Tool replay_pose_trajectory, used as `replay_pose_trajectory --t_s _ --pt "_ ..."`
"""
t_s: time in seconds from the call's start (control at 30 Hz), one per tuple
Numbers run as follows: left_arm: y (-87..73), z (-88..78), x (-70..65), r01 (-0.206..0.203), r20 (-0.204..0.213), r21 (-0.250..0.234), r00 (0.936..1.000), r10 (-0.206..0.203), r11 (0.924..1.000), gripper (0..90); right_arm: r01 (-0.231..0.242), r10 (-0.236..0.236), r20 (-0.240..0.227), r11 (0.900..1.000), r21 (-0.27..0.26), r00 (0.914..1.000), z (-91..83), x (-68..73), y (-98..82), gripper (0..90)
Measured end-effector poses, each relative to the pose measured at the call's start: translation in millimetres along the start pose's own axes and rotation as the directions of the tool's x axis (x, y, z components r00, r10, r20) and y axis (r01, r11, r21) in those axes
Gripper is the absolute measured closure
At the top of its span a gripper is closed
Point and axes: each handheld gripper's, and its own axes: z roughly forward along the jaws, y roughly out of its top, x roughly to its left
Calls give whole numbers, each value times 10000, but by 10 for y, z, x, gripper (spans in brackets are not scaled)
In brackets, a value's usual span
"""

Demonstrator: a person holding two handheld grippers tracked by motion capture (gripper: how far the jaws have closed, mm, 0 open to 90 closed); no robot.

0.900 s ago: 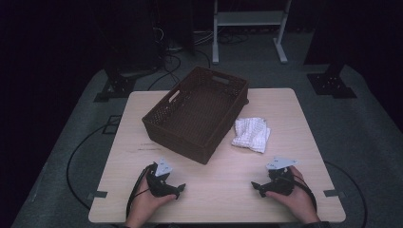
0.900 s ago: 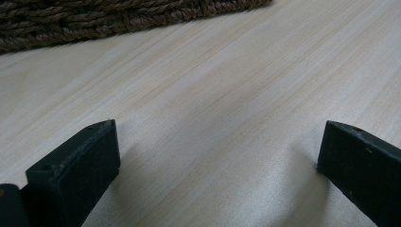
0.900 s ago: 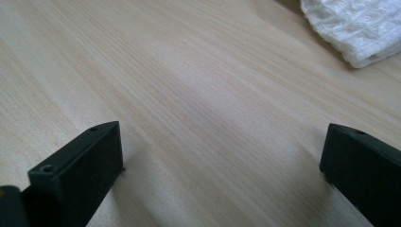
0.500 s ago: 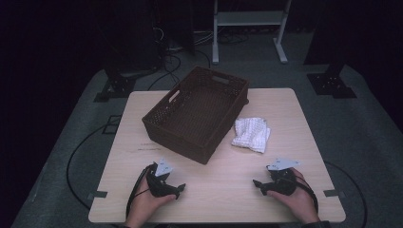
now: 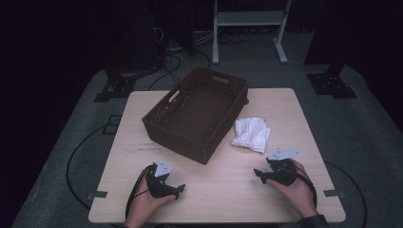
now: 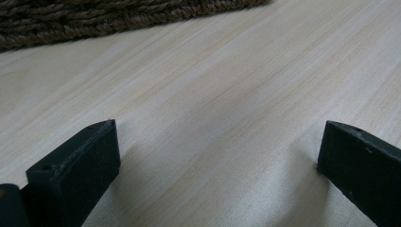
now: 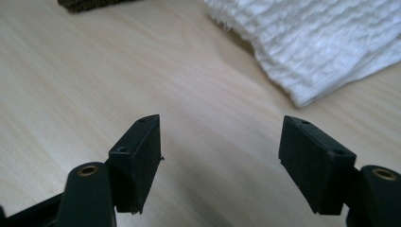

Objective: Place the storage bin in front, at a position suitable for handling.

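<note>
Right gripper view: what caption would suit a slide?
Open right gripper hovering over the wooden table, facing a folded white cloth.

The right gripper (image 5: 260, 175) has edged slightly nearer the table's (image 5: 223, 199) front edge — little else.

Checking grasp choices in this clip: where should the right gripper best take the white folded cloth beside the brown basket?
Probably the near edge of the white folded waffle-weave cloth, approached low from the person's side. The layers stack there into a thick lip raised off the light wooden table, directly ahead of the open right gripper; the brown woven basket crowds its left.
</note>
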Motion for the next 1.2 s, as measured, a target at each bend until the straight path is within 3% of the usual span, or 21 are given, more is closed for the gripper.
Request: replay_pose_trajectory --t_s 0.37,0.67,1.0,1.2 --pt "-19 -22 -5 -30 -4 28 10000 30 10000 0 -193 205 224 9985 -519 9995 30 -56 335 299" --pt "-19 -21 -6 -19 -5 15 10000 19 10000 0 -363 380 375 9983 -462 9986 158 -164 545 269" --pt "-20 -24 -6 -33 1 54 10000 33 10000 0 -866 913 628 9935 -739 9938 270 -316 779 254" --pt "-20 -25 -5 -51 10 63 10000 51 10000 0 -1159 1209 820 9912 -634 9893 432 -410 918 222"
